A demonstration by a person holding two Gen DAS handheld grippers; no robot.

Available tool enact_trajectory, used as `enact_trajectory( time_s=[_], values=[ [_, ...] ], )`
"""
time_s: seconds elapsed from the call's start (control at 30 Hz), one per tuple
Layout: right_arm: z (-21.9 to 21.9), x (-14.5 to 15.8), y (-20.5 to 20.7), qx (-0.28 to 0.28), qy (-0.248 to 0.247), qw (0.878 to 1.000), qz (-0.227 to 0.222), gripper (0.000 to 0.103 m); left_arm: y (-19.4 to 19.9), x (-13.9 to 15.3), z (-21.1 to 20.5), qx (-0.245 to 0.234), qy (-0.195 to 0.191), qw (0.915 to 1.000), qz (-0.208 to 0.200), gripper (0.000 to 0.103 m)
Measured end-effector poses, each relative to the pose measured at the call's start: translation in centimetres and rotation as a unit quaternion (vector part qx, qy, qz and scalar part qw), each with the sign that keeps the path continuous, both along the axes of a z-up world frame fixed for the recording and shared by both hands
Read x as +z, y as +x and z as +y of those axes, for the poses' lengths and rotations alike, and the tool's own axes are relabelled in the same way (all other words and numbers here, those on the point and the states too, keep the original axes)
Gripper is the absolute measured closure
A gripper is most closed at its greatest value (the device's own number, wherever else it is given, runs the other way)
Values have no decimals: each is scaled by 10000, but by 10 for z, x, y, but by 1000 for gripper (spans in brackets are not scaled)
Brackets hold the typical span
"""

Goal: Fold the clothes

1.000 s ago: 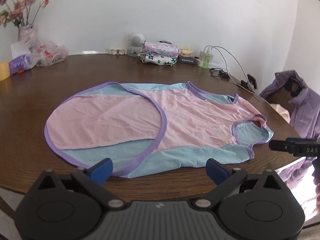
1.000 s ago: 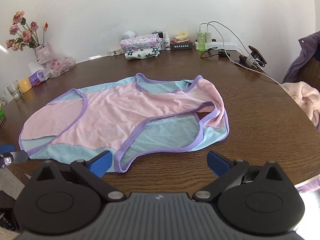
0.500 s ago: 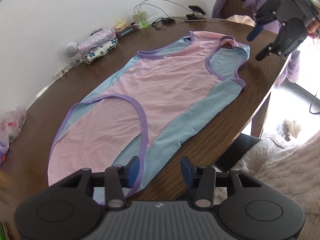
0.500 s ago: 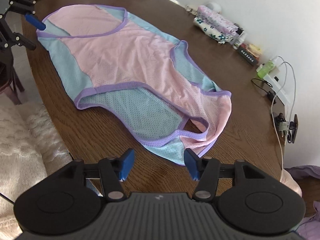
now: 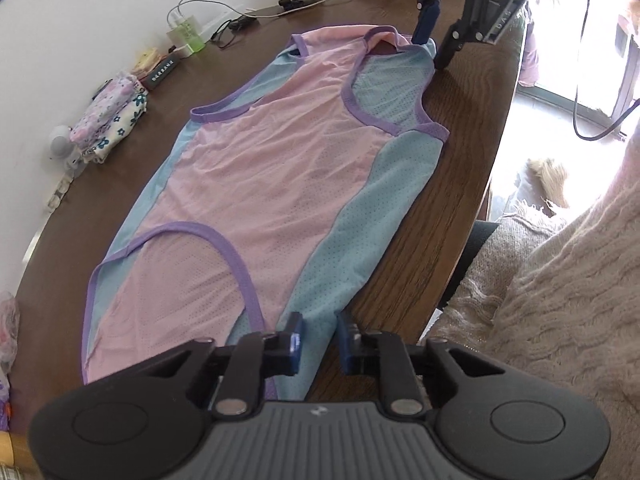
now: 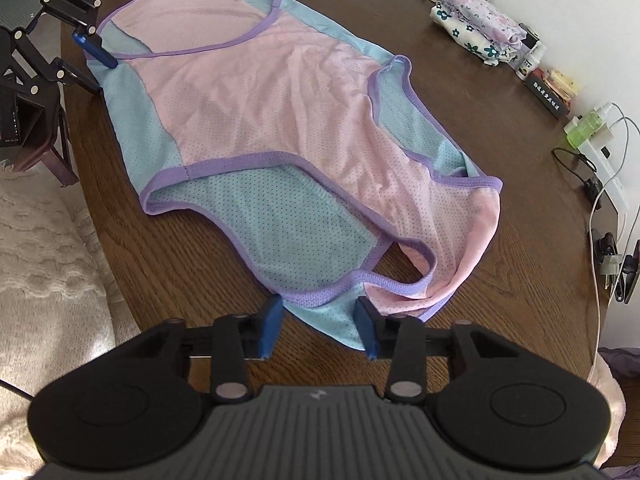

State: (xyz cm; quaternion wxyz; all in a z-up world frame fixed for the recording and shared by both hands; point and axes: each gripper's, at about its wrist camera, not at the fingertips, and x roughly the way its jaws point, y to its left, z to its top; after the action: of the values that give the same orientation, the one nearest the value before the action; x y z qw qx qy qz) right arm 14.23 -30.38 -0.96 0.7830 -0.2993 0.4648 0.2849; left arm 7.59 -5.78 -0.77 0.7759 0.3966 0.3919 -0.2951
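A sleeveless pink and light-blue mesh garment (image 5: 260,168) with purple trim lies flat on the round wooden table (image 5: 440,200). My left gripper (image 5: 318,340) is at its near hem corner, jaws drawn close with the light-blue edge between the pads. In the right wrist view the same garment (image 6: 260,92) runs away from me, and my right gripper (image 6: 320,326) straddles the shoulder corner by the purple strap. Its jaws are closing, the cloth between them, the pads still apart from it. Each gripper shows in the other's view: right gripper (image 5: 434,50), left gripper (image 6: 100,74).
A stack of folded floral clothes (image 6: 476,28) sits at the far table edge beside a green bottle (image 6: 588,124), a power strip and cables. A beige knit blanket (image 5: 560,280) lies beside the table's near edge.
Both grippers rolled and came down onto opposite ends of the garment. Their jaws went from wide open to narrow, the left around the hem corner, the right around the shoulder corner.
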Motion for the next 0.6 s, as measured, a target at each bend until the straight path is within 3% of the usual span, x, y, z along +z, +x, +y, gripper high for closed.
enact_trajectory(
  time_s=[0.23, 0.43, 0.6],
  values=[
    [-4, 3, -3, -121, 25, 9998, -145, 100, -8, 2, -3, -69, 39, 9996, -277, 103],
    [1, 14, -10, 5, -65, 9989, -473, 102, -4, 16, -1, 74, -135, 9991, -406, 103],
    [3, 36, 14, 102, -123, 9962, -857, 102, 36, 41, 9, 377, -357, 9963, -691, 103]
  ],
)
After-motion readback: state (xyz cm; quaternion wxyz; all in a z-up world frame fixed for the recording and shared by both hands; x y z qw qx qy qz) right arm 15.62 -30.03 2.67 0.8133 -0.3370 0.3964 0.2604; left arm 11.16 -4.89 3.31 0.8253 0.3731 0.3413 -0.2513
